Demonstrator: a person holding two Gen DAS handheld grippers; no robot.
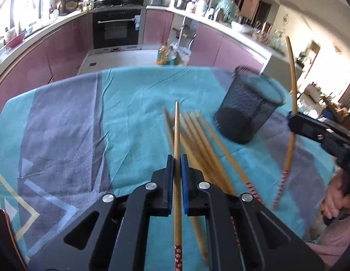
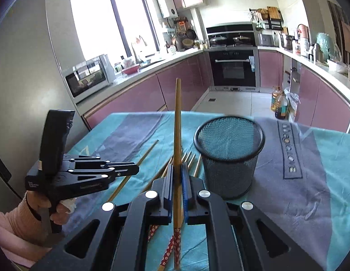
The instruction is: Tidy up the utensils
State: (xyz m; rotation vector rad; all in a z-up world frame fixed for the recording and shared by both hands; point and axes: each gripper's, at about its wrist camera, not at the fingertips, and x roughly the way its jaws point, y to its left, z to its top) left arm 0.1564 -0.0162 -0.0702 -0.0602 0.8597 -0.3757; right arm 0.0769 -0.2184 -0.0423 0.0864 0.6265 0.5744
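My left gripper (image 1: 177,161) is shut on one wooden chopstick (image 1: 176,131) with a red patterned end, which is lifted above the cloth. Several more chopsticks (image 1: 204,151) lie fanned just right of it. A black mesh cup (image 1: 249,108) stands upright beyond them to the right. My right gripper (image 2: 178,169) is shut on another chopstick (image 2: 177,117) that points up steeply, just left of the mesh cup (image 2: 229,155). The right wrist view shows the left gripper (image 2: 134,169) with its chopstick (image 2: 147,152), and loose chopsticks (image 2: 193,160) on the cloth.
A teal and grey cloth (image 1: 73,124) covers the table. Oil bottles (image 2: 280,103) stand on the floor past the table's far edge. Pink kitchen cabinets and an oven (image 1: 117,27) lie beyond. A person's hand (image 2: 59,212) grips the left tool.
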